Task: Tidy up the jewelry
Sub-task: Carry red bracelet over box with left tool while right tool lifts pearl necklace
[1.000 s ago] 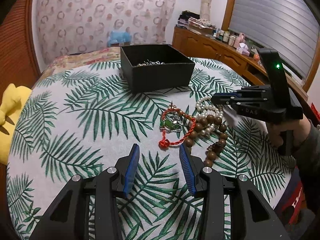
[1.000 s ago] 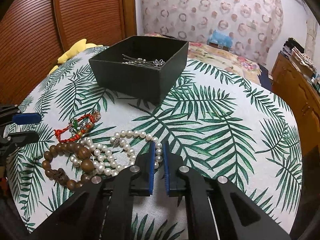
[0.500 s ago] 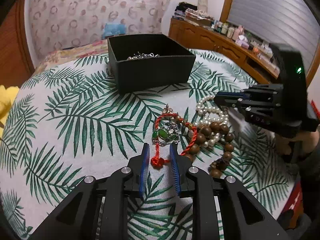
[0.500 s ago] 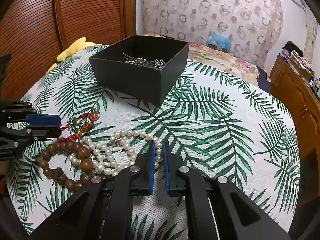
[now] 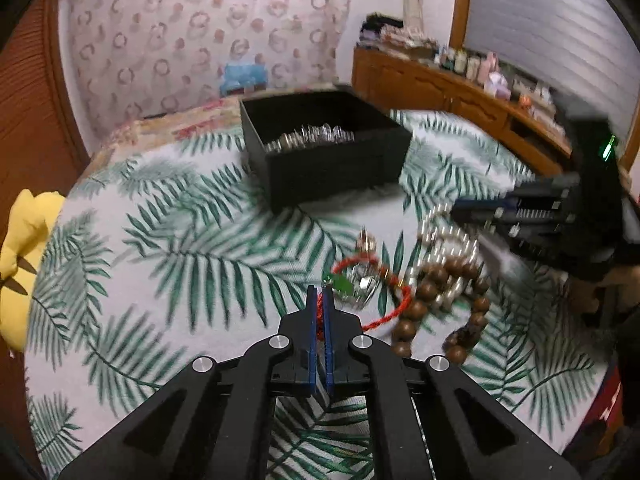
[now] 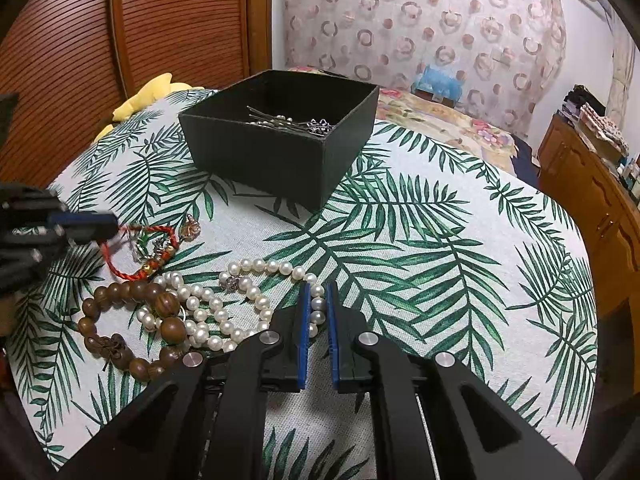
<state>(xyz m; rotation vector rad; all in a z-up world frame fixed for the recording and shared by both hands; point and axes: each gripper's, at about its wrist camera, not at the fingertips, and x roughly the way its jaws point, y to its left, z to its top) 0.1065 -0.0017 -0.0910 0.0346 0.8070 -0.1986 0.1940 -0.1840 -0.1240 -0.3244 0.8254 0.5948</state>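
Note:
My left gripper (image 5: 319,294) is shut on the red cord bracelet (image 5: 384,312), pinching its knotted end; its green and silver charms hang just beyond the tips. The bracelet also shows in the right wrist view (image 6: 140,248), with the left gripper (image 6: 108,222) at its left end. My right gripper (image 6: 316,292) stands nearly closed, a narrow gap between its jaws, over the pearl necklace (image 6: 240,304), with one pearl in the gap. A brown wooden bead bracelet (image 6: 124,328) lies left of the pearls. The black box (image 6: 280,136) holds silver hairpins.
The table wears a palm-leaf cloth (image 6: 420,248). A yellow plush toy (image 5: 24,248) lies at its left edge. A wooden dresser (image 5: 460,80) stands behind on the right, a bed behind the box.
My left gripper moved forward to the red cord bracelet and shut on its knotted end. My right gripper stayed over the pearls with its narrow gap.

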